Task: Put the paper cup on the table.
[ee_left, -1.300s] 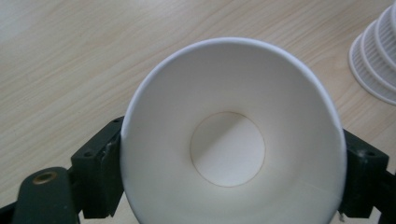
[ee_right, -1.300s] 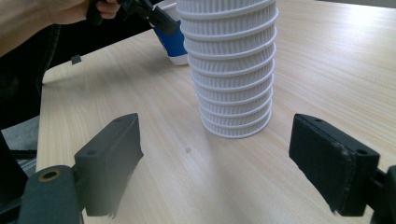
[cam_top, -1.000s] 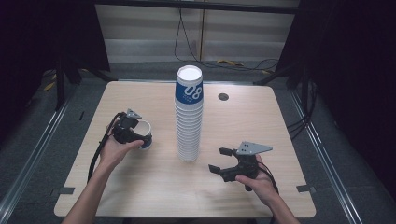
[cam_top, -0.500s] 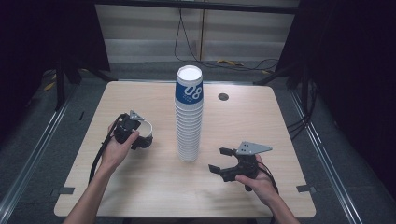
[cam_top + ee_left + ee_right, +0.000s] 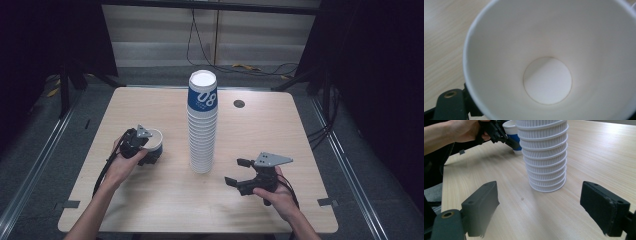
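Gripping a single paper cup [image 5: 153, 141] by its rim, the left tool [image 5: 142, 150] holds it at the desk's [image 5: 150, 210] left side, beside the tall cup stack [image 5: 202, 125]. The right tool [image 5: 239, 172] waits open, near the stack's base. Best handled gently: squeeze lightly, keep the cup upright, avoid nudging the stack.

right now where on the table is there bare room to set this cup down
Bare wood lies behind the cup toward the table's far left corner, and along the near edge between both hands. It is tight between the left gripper and the cup stack.
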A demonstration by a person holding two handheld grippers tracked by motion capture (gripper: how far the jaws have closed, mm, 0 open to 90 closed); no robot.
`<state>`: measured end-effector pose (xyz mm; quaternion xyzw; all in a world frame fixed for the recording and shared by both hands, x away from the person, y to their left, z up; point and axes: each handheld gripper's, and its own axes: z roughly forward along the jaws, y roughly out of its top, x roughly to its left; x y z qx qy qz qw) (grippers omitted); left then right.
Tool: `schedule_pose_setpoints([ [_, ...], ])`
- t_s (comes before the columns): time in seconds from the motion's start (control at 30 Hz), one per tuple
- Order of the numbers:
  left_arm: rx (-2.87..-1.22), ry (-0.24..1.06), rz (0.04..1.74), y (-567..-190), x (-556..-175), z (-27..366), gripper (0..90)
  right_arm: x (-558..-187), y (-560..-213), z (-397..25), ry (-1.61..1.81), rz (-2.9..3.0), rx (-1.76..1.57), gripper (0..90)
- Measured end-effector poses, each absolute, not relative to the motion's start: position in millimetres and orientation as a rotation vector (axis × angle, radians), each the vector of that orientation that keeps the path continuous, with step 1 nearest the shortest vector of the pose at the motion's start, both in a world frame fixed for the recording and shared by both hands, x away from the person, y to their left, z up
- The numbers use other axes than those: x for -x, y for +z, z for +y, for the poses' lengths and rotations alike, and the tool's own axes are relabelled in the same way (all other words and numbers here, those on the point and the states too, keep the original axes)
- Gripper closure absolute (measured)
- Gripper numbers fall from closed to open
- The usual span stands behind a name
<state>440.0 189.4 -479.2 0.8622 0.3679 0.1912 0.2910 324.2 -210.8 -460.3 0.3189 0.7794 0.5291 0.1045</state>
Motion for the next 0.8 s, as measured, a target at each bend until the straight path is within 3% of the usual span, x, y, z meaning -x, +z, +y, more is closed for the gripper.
schedule_pose_setpoints([
  [0.4,-2.264,0.444,1.016,-475.9,-418.7,206.9,15.8,-324.7,-461.0,-210.6,1.553,2.289,-0.945,14.6],
  [0.53,-2.113,0.350,1.072,-473.3,-407.8,215.6,15.8,-324.1,-460.2,-211.5,1.546,2.278,-0.955,14.5],
  [0.8,-2.096,0.403,0.997,-462.5,-382.1,209.3,15.8,-324.4,-460.2,-212.0,1.542,2.268,-0.967,14.5],
])
